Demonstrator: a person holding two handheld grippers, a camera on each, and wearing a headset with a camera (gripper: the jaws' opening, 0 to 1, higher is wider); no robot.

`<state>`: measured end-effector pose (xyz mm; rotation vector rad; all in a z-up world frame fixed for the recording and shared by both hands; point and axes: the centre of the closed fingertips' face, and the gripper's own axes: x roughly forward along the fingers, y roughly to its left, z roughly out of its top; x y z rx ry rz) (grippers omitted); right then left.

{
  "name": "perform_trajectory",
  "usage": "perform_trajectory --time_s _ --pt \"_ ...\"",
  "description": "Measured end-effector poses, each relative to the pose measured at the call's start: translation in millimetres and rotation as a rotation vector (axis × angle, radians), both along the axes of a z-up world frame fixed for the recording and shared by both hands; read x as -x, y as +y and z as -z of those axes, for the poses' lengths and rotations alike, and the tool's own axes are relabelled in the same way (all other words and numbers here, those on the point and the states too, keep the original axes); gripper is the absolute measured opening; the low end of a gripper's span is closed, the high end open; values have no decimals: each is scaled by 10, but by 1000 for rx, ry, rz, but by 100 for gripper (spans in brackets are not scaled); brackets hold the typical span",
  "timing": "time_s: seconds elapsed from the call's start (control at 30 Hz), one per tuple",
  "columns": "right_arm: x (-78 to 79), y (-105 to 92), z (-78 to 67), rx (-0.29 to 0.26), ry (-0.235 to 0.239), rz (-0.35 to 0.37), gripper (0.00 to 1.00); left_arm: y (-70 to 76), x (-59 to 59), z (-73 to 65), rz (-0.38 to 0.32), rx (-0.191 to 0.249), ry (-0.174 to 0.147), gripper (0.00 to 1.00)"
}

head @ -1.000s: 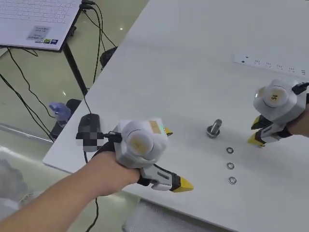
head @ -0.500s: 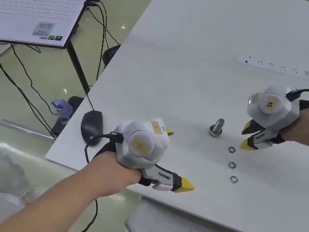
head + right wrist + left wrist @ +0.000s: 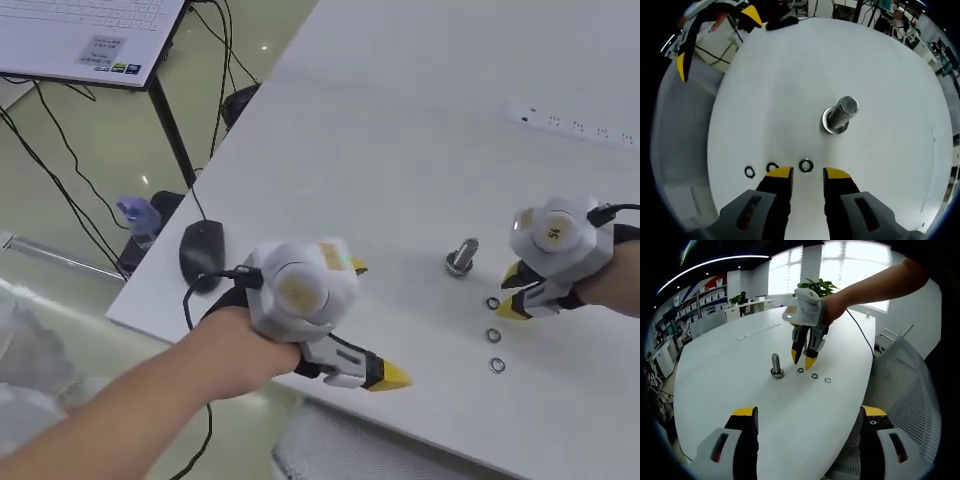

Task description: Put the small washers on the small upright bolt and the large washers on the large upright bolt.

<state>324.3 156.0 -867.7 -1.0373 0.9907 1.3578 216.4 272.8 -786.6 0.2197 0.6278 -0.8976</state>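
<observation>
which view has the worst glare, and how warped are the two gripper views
Left gripper view: the windows are blown out white, and the table edge bows hard. Right gripper view: the light is even, the bolt and washers look sharp, and the table curves into a disc. Head view: lines stay straight, shadows are faint and soft.

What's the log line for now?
right gripper open, at washer nearest bolt | left gripper open, empty | bolt bare | three washers on table

Upright steel bolt (image 3: pixel 461 257), three washers (image 3: pixel 494 335) beside
</observation>
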Motion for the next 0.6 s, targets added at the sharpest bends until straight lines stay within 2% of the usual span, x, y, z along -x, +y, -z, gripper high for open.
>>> perform_trajectory --time_s 0.6 --pt "6 7 43 7 -8 -6 23 36 -4 15 -7 -6 1 82"
